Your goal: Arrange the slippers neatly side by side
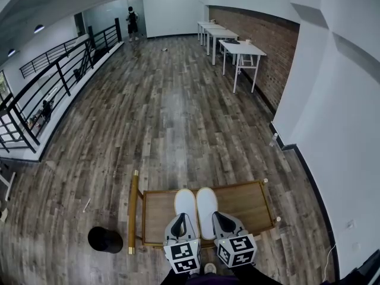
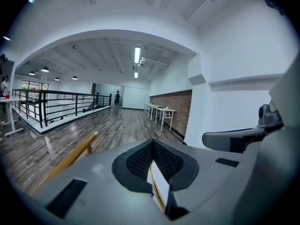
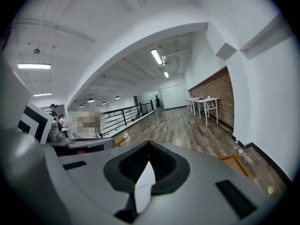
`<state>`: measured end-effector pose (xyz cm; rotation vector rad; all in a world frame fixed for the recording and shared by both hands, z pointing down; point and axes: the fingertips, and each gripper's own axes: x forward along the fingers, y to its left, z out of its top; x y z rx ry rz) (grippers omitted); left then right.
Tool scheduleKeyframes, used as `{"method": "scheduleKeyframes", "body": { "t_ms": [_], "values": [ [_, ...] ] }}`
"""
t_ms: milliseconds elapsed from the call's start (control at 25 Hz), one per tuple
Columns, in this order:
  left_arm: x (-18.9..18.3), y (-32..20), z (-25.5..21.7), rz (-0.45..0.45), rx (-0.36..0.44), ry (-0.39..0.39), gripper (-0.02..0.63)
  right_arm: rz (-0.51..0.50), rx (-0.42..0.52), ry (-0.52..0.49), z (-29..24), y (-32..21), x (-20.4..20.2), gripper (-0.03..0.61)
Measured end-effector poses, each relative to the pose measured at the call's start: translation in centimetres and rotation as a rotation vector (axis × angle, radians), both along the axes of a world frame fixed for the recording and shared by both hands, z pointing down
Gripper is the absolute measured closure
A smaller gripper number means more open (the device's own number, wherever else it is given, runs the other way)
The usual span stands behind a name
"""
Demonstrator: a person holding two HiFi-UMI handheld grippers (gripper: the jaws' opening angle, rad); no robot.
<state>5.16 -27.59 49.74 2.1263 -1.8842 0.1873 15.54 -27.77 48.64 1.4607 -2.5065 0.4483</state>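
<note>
The left gripper (image 1: pixel 181 219) is pinching the left slipper (image 1: pixel 186 203) and the right gripper (image 1: pixel 217 217) the right slipper (image 1: pixel 206 202), side by side already, so I think only setting down is remaining.

Two slippers (image 1: pixel 186 205) (image 1: pixel 206 203), two claws (image 1: pixel 182 218) (image 1: pixel 216 216)

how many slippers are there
2. The left slipper is over the wooden table, pinched by the left gripper; the right slipper is right beside it, pinched by the right gripper. None seems hidden.
</note>
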Motion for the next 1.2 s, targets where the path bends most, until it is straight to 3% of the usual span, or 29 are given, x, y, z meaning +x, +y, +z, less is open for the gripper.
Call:
{"method": "scheduleKeyframes", "body": {
  "t_ms": [440,1200],
  "values": [
    [-0.5,0.1,-1.2,0.0,0.048,-0.013,0.612,-0.007,0.02,0.006,-0.2,0.2,-0.6,0.58],
    [0.0,0.4,-0.6,0.013,0.04,-0.019,0.612,-0.006,0.015,0.004,-0.1,0.2,-0.7,0.58]
  ]
}}
